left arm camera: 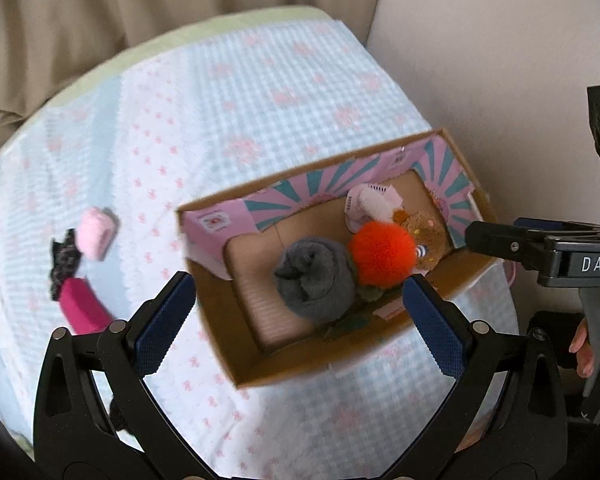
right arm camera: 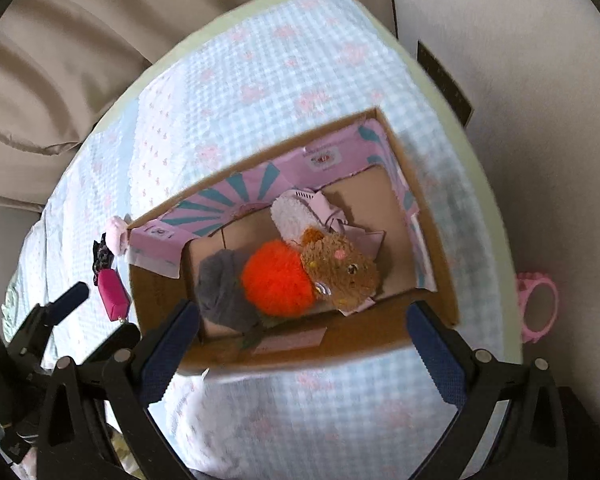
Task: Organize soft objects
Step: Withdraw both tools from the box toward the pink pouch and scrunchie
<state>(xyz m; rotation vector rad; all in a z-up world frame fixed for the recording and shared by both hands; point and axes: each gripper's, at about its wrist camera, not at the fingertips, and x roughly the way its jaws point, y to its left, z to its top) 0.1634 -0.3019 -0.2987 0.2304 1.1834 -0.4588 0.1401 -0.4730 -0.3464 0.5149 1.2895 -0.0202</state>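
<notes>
An open cardboard box [left arm camera: 220, 344] [right arm camera: 424, 184] with pink and teal inner flaps stands on a checked cloth. In it lie a grey rolled sock [left arm camera: 314, 280] [right arm camera: 220, 292], an orange pompom [left arm camera: 382, 254] [right arm camera: 278, 284], a brown plush [left arm camera: 426, 236] [right arm camera: 344, 272] and a white fuzzy item [left arm camera: 374, 200] [right arm camera: 294, 216]. My left gripper [left arm camera: 300, 320] is open and empty above the box's near side. My right gripper [right arm camera: 304, 344] is open and empty above the box's near wall; it also shows in the left wrist view [left arm camera: 500, 240].
Left of the box on the cloth lie a pale pink soft item [left arm camera: 96, 232] [right arm camera: 116, 232], a dark patterned piece [left arm camera: 64, 264] [right arm camera: 102, 258] and a magenta pouch [left arm camera: 80, 306] [right arm camera: 114, 294]. A pink ring-shaped thing [right arm camera: 538, 306] sits right of the bed. Beige curtains hang behind.
</notes>
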